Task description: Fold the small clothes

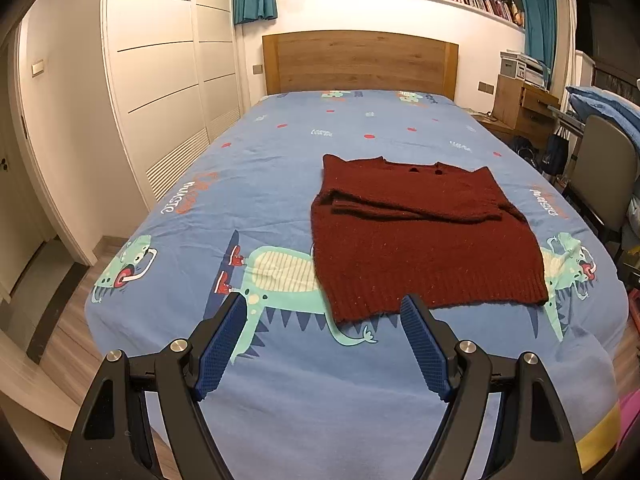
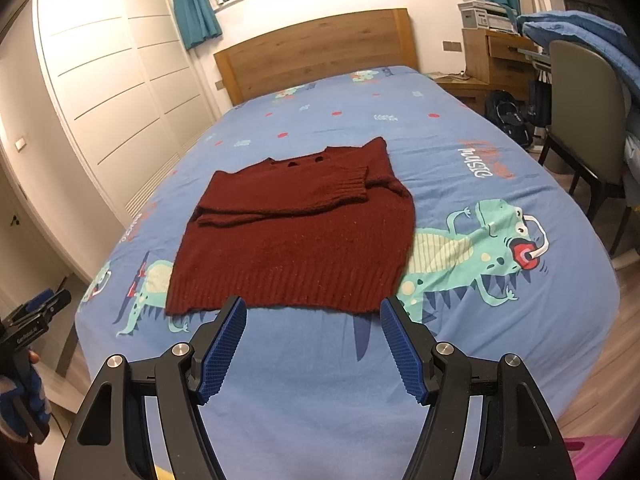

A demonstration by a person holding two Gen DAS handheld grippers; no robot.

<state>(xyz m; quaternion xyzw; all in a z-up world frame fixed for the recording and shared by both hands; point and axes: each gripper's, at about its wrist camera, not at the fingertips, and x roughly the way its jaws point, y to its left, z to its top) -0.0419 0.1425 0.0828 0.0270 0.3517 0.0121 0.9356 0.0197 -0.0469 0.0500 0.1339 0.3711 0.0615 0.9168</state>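
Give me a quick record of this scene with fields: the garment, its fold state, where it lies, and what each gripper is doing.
garment: dark red knitted sweater
fold state: both sleeves folded across the chest; body not yet folded; hem toward the cameras
surface: bed with blue dinosaur-print sheet
left gripper: jaws open, nothing between them, short of the hem
right gripper: jaws open, nothing between them, short of the hem

Dark red knit sweater (image 1: 424,236) flat on bed, sleeves folded across chest, hem nearest.
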